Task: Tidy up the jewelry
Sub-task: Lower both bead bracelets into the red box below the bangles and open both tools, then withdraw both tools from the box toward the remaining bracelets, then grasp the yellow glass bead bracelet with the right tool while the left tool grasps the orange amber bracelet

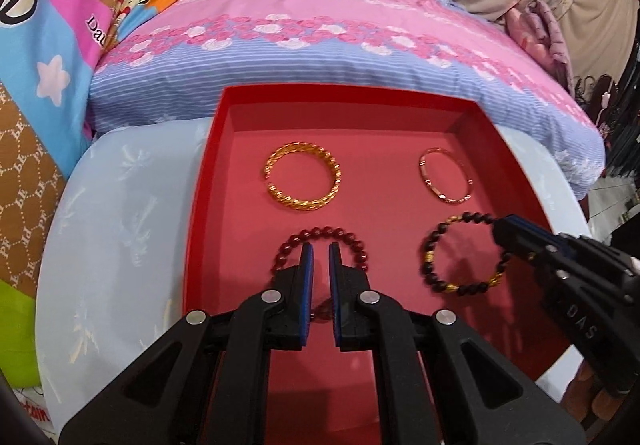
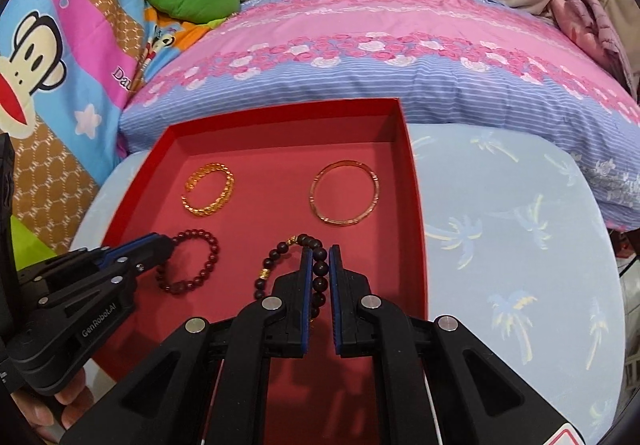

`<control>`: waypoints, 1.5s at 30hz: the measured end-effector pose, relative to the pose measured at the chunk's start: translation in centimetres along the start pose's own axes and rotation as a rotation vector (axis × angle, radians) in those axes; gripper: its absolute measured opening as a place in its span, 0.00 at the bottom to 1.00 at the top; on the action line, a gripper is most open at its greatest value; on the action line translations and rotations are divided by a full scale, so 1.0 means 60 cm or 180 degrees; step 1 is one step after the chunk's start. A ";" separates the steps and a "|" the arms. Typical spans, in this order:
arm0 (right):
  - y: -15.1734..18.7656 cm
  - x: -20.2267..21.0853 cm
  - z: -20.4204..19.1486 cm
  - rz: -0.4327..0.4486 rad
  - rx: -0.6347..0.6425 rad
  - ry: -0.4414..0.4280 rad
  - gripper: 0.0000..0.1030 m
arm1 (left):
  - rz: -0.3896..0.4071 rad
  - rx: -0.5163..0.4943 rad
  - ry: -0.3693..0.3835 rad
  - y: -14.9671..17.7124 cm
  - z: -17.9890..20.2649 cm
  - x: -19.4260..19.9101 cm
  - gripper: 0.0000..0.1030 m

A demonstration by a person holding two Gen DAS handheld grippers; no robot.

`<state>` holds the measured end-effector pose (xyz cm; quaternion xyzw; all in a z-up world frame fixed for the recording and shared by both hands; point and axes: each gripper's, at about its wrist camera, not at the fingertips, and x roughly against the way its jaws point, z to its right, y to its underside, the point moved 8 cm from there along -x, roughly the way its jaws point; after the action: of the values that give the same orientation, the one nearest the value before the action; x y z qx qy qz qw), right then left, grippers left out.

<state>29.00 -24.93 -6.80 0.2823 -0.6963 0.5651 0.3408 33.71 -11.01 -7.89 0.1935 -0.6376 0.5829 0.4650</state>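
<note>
bright, even indoor light fills both views, colours saturated. soft shadows of the left gripper and right gripper fall on the red tray floor beneath them. strong fisheye bending curves the edges, with dark vignetted corners. slight blur softens the rims.

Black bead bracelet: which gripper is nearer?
Right. The right gripper is at the black bead bracelet, beads between its fingers; the left gripper is over the red bead bracelet beside it.
</note>
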 end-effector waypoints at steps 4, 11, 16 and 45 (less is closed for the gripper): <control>0.000 -0.008 0.003 0.0005 0.0062 0.0114 0.08 | 0.0027 0.0003 -0.0134 0.003 -0.013 -0.003 0.08; -0.002 0.007 0.005 0.0114 0.0047 0.0175 0.22 | 0.0145 0.0086 -0.0252 0.002 -0.030 0.015 0.26; 0.005 0.043 -0.002 0.0190 0.0033 0.0120 0.24 | 0.0201 0.0080 -0.0284 0.006 -0.027 0.039 0.28; 0.302 0.215 -0.019 -0.0154 0.0033 -0.0012 0.29 | -0.0037 0.0117 -0.0181 0.282 0.013 0.209 0.33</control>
<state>7.21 -20.27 -7.19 0.3019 -0.6869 0.5598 0.3516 13.92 -3.85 -7.06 0.2223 -0.6387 0.5860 0.4464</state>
